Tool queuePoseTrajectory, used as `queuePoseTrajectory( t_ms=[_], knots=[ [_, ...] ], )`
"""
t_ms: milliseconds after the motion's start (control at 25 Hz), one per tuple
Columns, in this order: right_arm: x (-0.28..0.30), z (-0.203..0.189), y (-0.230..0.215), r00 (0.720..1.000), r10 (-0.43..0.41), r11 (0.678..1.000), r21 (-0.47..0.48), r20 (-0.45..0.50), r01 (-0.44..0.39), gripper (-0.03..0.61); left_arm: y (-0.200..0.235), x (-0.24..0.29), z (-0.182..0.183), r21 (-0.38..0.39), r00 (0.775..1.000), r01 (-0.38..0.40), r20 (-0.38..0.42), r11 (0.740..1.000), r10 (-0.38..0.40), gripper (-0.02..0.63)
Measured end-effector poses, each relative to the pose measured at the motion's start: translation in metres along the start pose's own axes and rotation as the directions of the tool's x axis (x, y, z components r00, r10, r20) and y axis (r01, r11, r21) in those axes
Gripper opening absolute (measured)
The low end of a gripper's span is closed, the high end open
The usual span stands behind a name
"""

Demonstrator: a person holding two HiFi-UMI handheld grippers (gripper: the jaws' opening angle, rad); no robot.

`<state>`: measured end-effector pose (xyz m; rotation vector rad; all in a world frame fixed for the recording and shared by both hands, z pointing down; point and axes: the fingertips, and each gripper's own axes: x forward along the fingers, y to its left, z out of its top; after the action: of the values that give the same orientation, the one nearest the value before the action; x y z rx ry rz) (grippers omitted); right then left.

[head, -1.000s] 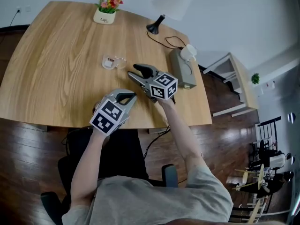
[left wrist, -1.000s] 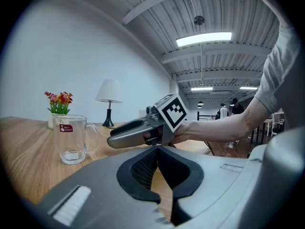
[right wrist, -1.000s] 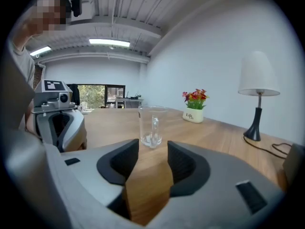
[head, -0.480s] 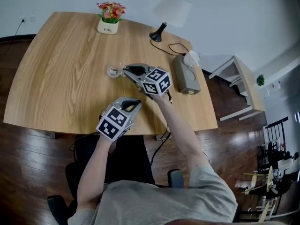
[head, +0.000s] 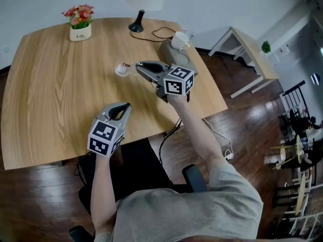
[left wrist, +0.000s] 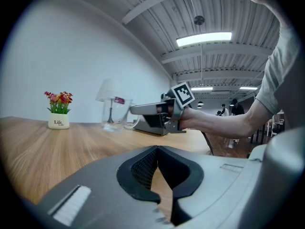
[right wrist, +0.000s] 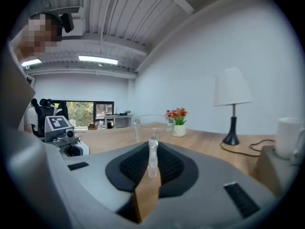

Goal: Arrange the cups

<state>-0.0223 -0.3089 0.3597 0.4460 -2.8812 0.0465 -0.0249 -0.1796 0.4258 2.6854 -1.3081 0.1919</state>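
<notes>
A clear glass cup (head: pixel 122 68) with a handle hangs at the tip of my right gripper (head: pixel 137 66), over the middle of the wooden table (head: pixel 45 100). In the right gripper view, the gripper (right wrist: pixel 151 159) is shut on the cup's handle, and the bowl of the cup (right wrist: pixel 153 126) stands upright just past the jaws. The left gripper view shows the cup (left wrist: pixel 114 114) from the side, seemingly a little above the tabletop. My left gripper (head: pixel 121 109) is at the table's near edge. Its jaws (left wrist: pixel 156 152) are shut with nothing between them.
A white flower pot (head: pixel 79 32) stands at the table's far left. A black-footed lamp (head: pixel 136 24) stands at the far edge. A white mug (head: pixel 179 40) sits on a grey box (head: pixel 174 59) at the right, with a cable behind it.
My right gripper reached the glass cup, closed on its handle and rose with it. My left gripper stayed near the table's front edge.
</notes>
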Motion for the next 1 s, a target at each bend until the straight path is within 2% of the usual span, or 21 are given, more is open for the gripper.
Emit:
queuePoseTrajectory(
  t_ms=[80, 160, 280, 400, 480, 560, 840, 1000],
  knots=[
    [-0.046, 0.011, -0.032, 0.996, -0.093, 0.995, -0.02, 0.015, 0.094, 0.063, -0.001, 0.003, 0.001, -0.001, 1.0, -0.002, 0.0, 1.0, 0.002, 0.009],
    [-0.098, 0.019, -0.07, 0.977, -0.212, 0.976, -0.052, 0.002, 0.212, 0.063, -0.003, 0.006, 0.002, 0.0, 1.0, 0.004, -0.002, 1.0, -0.004, 0.009],
    [-0.167, 0.017, -0.131, 0.925, -0.377, 0.924, -0.081, -0.048, 0.373, 0.063, -0.002, 0.008, 0.002, 0.003, 1.0, 0.008, -0.002, 1.0, -0.008, 0.009],
    [-0.218, 0.002, -0.179, 0.869, -0.485, 0.874, -0.057, -0.098, 0.482, 0.063, -0.003, 0.009, 0.001, 0.004, 1.0, 0.009, -0.004, 1.0, -0.009, 0.009],
    [-0.238, -0.01, -0.195, 0.854, -0.508, 0.86, -0.016, -0.113, 0.51, 0.063, -0.004, 0.008, 0.0, 0.004, 1.0, 0.011, -0.005, 1.0, -0.011, 0.009],
    [-0.242, -0.018, -0.201, 0.857, -0.499, 0.863, 0.017, -0.126, 0.505, 0.063, -0.005, 0.008, 0.0, 0.003, 1.0, 0.01, -0.004, 1.0, -0.01, 0.009],
    [-0.224, -0.04, -0.221, 0.852, -0.483, 0.87, 0.001, -0.2, 0.494, 0.063, -0.004, 0.01, 0.0, 0.002, 1.0, 0.01, 0.0, 1.0, -0.01, 0.009],
    [-0.213, -0.041, -0.223, 0.866, -0.454, 0.883, 0.021, -0.208, 0.468, 0.063, -0.004, 0.009, 0.0, 0.001, 1.0, 0.01, -0.003, 1.0, -0.01, 0.009]
  ],
)
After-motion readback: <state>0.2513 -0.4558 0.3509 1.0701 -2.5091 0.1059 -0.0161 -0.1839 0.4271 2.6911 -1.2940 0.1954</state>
